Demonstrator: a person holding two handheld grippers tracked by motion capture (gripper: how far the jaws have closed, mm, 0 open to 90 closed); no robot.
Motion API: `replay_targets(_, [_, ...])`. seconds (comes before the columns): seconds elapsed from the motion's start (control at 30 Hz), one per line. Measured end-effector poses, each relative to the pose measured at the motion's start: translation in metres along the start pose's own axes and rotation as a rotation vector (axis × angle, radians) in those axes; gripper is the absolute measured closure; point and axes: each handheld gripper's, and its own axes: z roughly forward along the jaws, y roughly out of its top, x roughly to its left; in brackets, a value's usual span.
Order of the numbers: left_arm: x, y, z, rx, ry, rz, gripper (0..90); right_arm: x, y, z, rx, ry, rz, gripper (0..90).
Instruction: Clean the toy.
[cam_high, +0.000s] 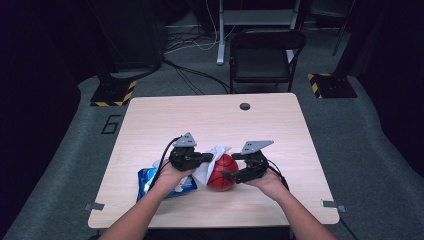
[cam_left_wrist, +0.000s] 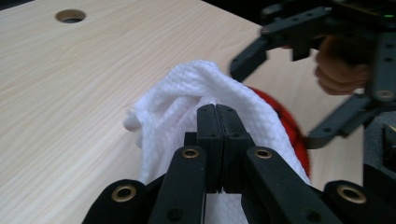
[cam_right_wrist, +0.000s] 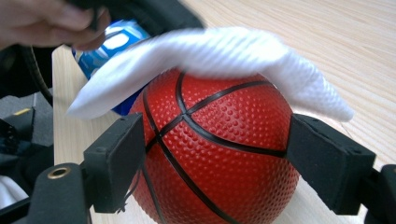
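Observation:
A small red basketball (cam_high: 222, 176) rests on the wooden table (cam_high: 200, 115) near its front edge. A white wipe (cam_high: 210, 162) is draped over the ball's top. My left gripper (cam_high: 210, 158) is shut on that wipe; in the left gripper view its jaws (cam_left_wrist: 216, 114) meet tightly on a fold of the wipe (cam_left_wrist: 177, 93), with the ball (cam_left_wrist: 287, 126) just behind. My right gripper (cam_high: 231, 167) holds the ball from the right. In the right gripper view its two pads (cam_right_wrist: 217, 154) press on opposite sides of the ball (cam_right_wrist: 224, 186), under the wipe (cam_right_wrist: 210, 51).
A blue pack of wipes (cam_high: 150, 181) lies on the table under my left hand, and its corner also peeks out behind the ball (cam_right_wrist: 112, 42). A cable hole (cam_high: 244, 106) marks the table's far edge. A black chair (cam_high: 265, 55) stands beyond the table.

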Motion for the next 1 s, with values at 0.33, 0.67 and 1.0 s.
replay_targets(0.33, [0.013, -0.012, 0.017, 0.096, 0.041, -0.007, 88.9, 0.002, -0.018, -0.016, 0.033, -0.005, 0.007, 18.9])
replay_targets(0.67, [-0.006, 0.0, 0.011, 0.051, -0.014, 0.027, 88.6, 0.002, -0.026, -0.022, 0.031, -0.005, 0.0, 19.1])
replay_targets(1.0, [-0.001, -0.011, 0.021, 0.118, 0.02, 0.018, 88.8, 0.003, -0.039, -0.029, 0.031, -0.004, 0.012, 19.8])
